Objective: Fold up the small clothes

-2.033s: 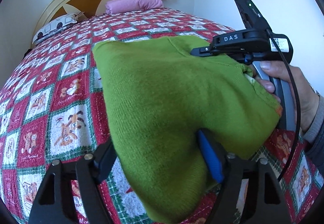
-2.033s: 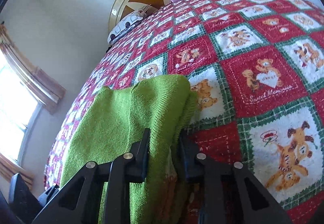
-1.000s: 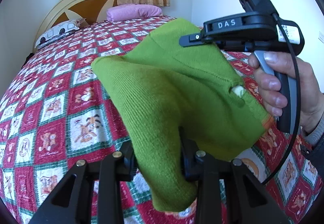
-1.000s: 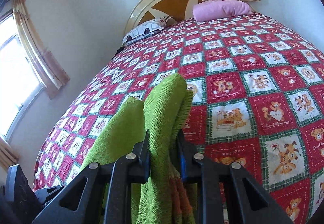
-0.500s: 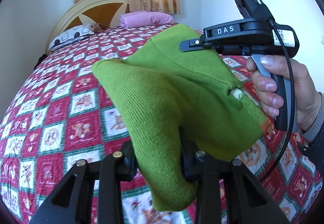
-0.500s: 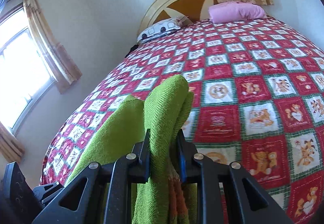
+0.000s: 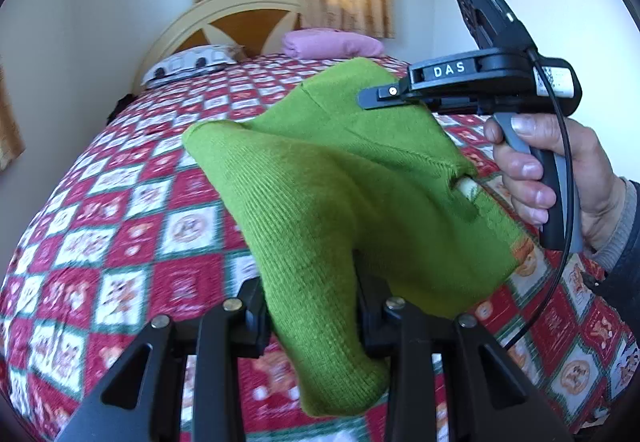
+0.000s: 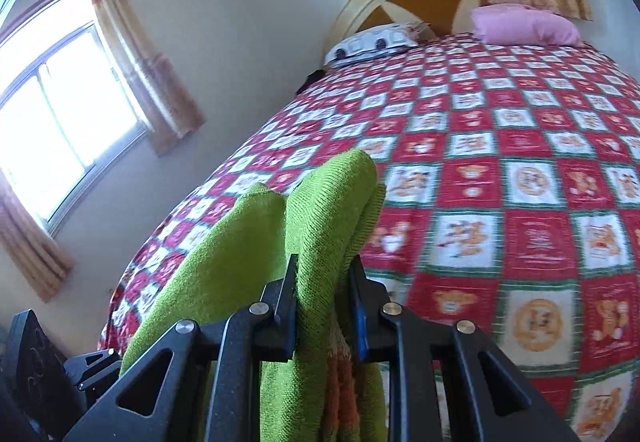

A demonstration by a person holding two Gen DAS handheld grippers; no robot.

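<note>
Gripping green sweater [image 7: 320, 202] above bedspread [image 7: 120, 202], both claws clamped.

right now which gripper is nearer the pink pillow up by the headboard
Right, by a small margin as far as the views show. In the left wrist view the right gripper sits ahead of the left gripper, towards the pink pillow. Both are shut on the green garment, far short of the pillow.

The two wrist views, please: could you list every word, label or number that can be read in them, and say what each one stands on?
"DAS": white letters on the black body of the right gripper, left wrist view.
White sticker on the same gripper: print too small to read.
Bedspread squares: some carry lettering, too blurred to read.
</note>
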